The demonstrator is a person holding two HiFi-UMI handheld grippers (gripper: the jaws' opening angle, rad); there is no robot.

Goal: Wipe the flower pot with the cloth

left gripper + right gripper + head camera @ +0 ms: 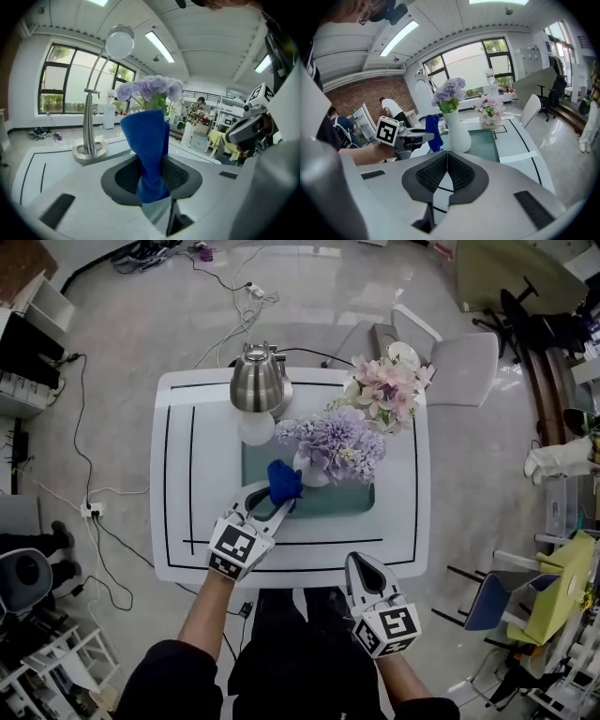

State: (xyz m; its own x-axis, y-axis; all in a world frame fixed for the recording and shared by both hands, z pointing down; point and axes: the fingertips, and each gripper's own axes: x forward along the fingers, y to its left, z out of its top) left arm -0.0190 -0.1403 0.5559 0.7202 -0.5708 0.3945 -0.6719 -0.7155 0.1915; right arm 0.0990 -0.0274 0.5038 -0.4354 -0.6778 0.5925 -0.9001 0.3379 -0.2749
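A white vase [313, 472] of purple flowers [339, 442] stands on a green mat [352, 500] in the middle of the white table [187, 474]. My left gripper [281, 503] is shut on a blue cloth [284, 481], held upright just left of the vase. I cannot tell whether the cloth touches it. In the left gripper view the cloth [149, 154] rises between the jaws and hides the vase under the flowers [150, 89]. The right gripper view shows cloth [433, 131] and vase [457, 133] side by side. My right gripper [364, 570] is shut and empty at the table's front edge.
A silver lamp [258, 381] stands at the back of the table, left of the vase. A small pot of pink flowers [389, 390] sits at the back right. A white chair [459, 367] is behind the table. Cables [89, 507] lie on the floor to the left.
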